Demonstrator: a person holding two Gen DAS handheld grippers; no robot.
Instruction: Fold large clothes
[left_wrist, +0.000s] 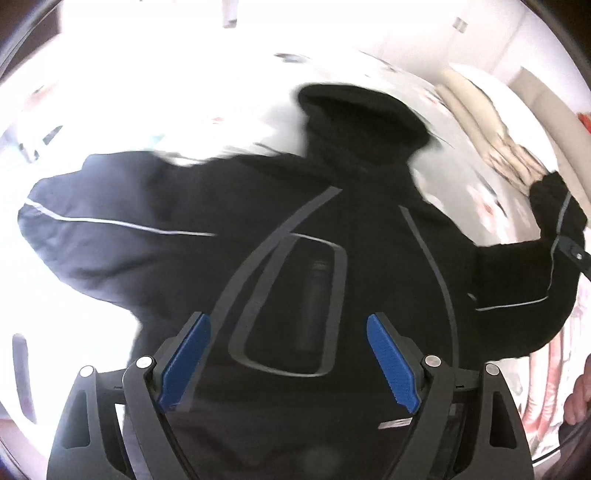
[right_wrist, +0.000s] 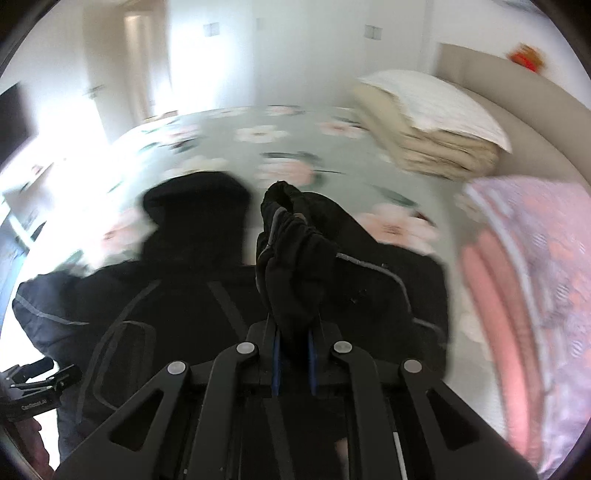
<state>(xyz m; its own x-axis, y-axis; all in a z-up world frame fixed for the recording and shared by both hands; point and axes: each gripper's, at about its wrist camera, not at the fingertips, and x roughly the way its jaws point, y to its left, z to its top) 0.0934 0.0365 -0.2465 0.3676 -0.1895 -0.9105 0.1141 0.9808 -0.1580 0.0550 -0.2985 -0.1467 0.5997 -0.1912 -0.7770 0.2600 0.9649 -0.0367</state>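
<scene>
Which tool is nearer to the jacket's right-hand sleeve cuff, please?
Right. The right tool is shut on that sleeve of the black jacket, holding it lifted. The left tool is open over the jacket's lower middle, well away from the cuff.

A black hooded jacket with thin grey stripes lies spread on the flowered bed, hood toward 12 o'clock, 1 sleeve lifted.

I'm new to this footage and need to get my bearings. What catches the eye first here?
A big black hooded jacket lies spread across a floral bedsheet, filling both views. The right tongs are shut on a bunched sleeve, lifted above the jacket, while the left tongs hang open over its back. Folded bedding sits by the headboard.
</scene>
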